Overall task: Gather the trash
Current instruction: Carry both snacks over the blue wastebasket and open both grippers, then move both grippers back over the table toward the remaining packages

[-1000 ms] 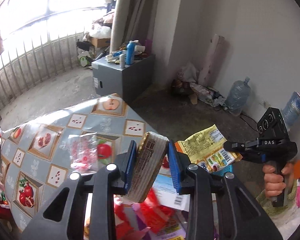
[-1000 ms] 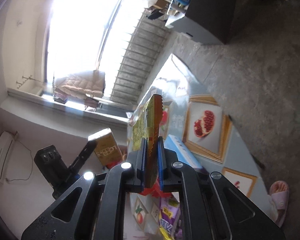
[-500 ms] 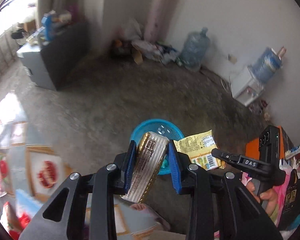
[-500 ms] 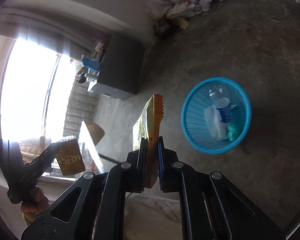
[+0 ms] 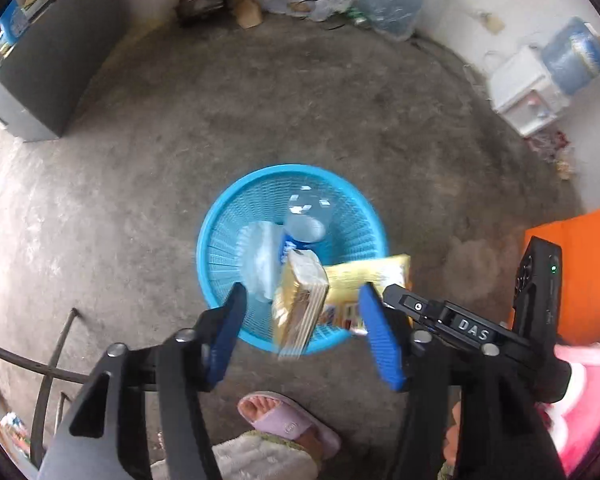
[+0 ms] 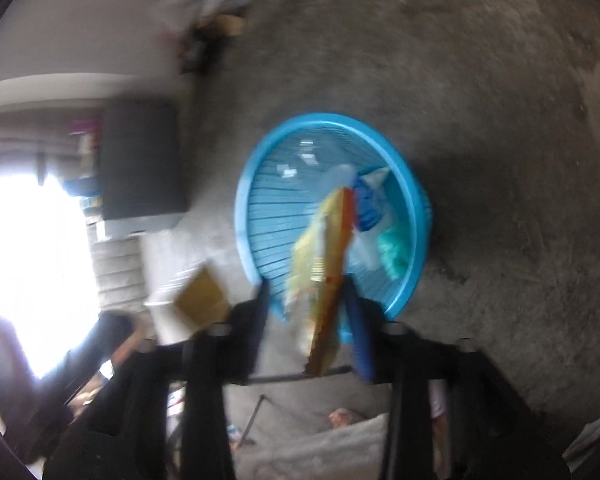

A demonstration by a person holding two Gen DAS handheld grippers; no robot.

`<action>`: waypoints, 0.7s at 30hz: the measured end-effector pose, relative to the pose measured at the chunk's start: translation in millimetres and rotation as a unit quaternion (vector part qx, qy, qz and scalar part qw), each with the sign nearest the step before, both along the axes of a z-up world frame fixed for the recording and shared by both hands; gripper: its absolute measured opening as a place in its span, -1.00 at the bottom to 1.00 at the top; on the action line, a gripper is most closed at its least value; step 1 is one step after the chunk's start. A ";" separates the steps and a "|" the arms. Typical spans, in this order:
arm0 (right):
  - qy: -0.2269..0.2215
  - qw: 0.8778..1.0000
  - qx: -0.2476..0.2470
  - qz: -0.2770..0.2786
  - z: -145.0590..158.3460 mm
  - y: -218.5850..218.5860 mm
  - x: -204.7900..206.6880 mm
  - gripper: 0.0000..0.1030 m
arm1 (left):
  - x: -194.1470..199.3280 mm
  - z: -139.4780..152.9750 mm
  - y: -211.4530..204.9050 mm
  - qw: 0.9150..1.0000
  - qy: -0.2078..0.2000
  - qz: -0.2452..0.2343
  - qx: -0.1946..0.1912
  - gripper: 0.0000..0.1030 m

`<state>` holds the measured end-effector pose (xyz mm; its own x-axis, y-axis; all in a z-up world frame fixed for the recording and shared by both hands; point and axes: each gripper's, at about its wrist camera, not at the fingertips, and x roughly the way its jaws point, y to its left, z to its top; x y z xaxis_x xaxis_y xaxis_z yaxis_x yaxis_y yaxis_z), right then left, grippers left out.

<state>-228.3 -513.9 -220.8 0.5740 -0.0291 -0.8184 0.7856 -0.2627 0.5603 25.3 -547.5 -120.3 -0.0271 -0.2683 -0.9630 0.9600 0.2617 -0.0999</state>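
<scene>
Both grippers over blue basket (image 5: 220, 216), jaws released, trash dropping.

Left gripper (image 5: 300, 328): jaws have just been opening, pads clear of the gold box (image 5: 300, 304), which sits loose between them, tilted, over the basket's 6 o'clock rim. Right gripper (image 6: 308, 320): jaws have just been opening too; yellow wrapper (image 6: 324, 264) between them, seems free of the pads, blurred. In left view the wrapper (image 5: 376, 276) hangs at the basket's 4 o'clock edge, beside the right gripper (image 5: 396, 300). Bottle (image 5: 304, 224) and plastic already inside the basket (image 6: 416, 196). Basket on concrete floor (image 5: 300, 100). Slippered foot (image 5: 288, 424) at 6 o'clock.
</scene>
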 end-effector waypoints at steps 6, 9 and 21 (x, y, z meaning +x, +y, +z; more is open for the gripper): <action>0.013 0.999 0.027 -0.015 -32.9 4.9 -7.5 0.00 | 13.4 1.2 9.5 0.999 0.008 0.035 -0.003 0.12; 0.017 1.000 0.003 -0.012 -23.0 9.0 -10.7 0.05 | 13.2 24.6 14.8 0.999 -0.020 0.020 -0.031 0.12; 0.057 0.970 -0.213 0.103 122.5 41.8 37.1 0.35 | 35.6 170.2 136.7 0.983 -0.065 0.045 -0.168 0.18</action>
<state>-191.2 -472.0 -98.2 0.5107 -0.2724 -0.8155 0.8596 0.1430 0.4906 60.9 -410.9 49.9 0.1285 -0.5675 -0.8133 0.9448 0.3192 -0.0734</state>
